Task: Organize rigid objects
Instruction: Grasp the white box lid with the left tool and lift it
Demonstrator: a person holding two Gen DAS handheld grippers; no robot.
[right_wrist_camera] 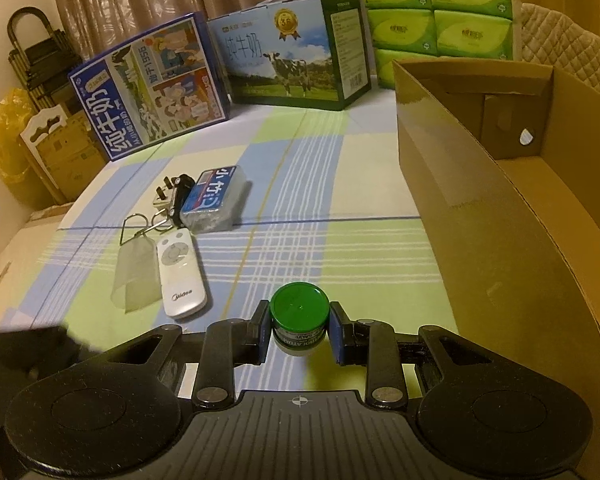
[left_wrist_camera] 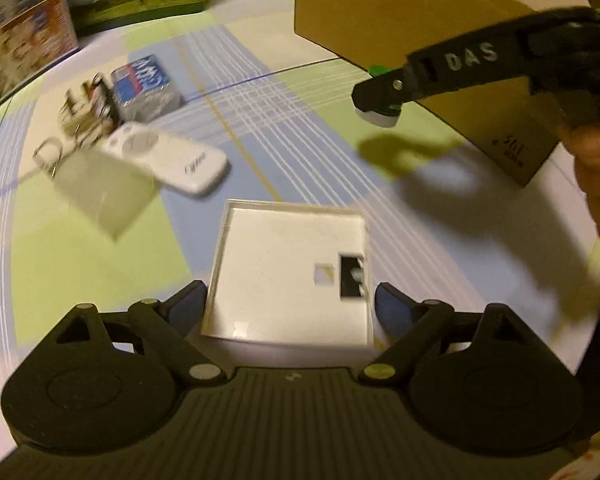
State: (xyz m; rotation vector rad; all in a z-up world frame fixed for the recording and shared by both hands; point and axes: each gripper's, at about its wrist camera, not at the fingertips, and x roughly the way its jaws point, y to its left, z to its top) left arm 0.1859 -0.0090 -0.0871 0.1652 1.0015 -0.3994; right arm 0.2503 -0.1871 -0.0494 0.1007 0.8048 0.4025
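My right gripper (right_wrist_camera: 299, 330) is shut on a small jar with a green lid (right_wrist_camera: 299, 309), held above the checked cloth beside the open cardboard box (right_wrist_camera: 460, 184). In the left wrist view the right gripper (left_wrist_camera: 376, 110) shows with the jar (left_wrist_camera: 380, 118) near the box wall (left_wrist_camera: 380, 12). My left gripper (left_wrist_camera: 290, 304) has its blue pads on either side of a clear square case with a white insert (left_wrist_camera: 292, 272). A white remote (right_wrist_camera: 180, 276) (left_wrist_camera: 168, 156), a translucent pouch on a ring (right_wrist_camera: 136, 276), a plug with keys (right_wrist_camera: 170, 196) and a blue-labelled tin (right_wrist_camera: 214, 198) lie to the left.
Two milk cartons (right_wrist_camera: 152, 84) (right_wrist_camera: 296, 52) and green tissue packs (right_wrist_camera: 436, 12) stand along the far edge of the cloth. The cardboard box is open-topped on the right. A folded ladder (right_wrist_camera: 36, 56) and boxes stand beyond the left edge.
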